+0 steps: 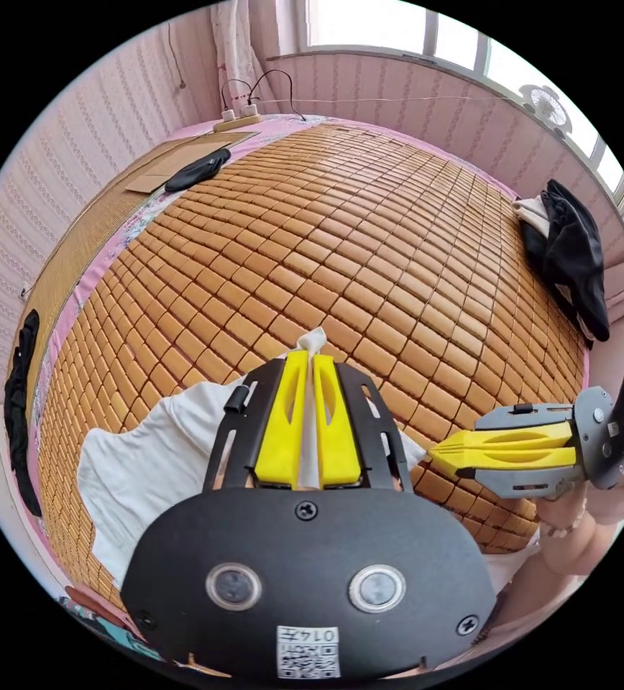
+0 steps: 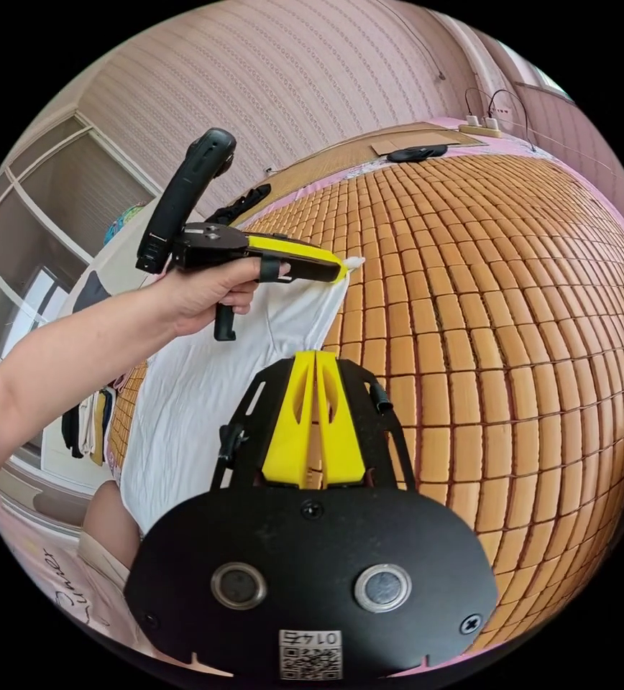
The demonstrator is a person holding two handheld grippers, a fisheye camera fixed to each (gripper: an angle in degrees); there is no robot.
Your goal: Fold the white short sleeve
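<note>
Fingers of the left gripper (image 1: 310, 374) are clenched on a small tuft of the white short sleeve (image 1: 147, 460), which pokes out just past their yellow tips; the same pinch is seen from the side in the right gripper view, where the cloth hangs down from the left gripper (image 2: 341, 267) in a soft drape. Fingers of the right gripper (image 2: 315, 359) are pressed together as well, but whether any cloth is caught between them cannot be told: in its own view the white hem lies just beyond the tips, and in the left gripper view the tips of the right gripper (image 1: 438, 451) are seen beside the garment's edge.

Thin, limp and light handling is to be expected from the garment; no shape will be kept by it, and it is likely to sag and crease wherever it is unsupported. Hold is best taken at hems, shoulder seams or corners, pinched firmly, since a shallow bite of smooth cloth could slip.

Outward, the left gripper is held by a hand (image 2: 204, 291) with the forearm raised roughly level, lifting one part of the shirt above the bamboo mat (image 1: 369, 237) of the bed, while the rest trails toward the bed's near edge.
</note>
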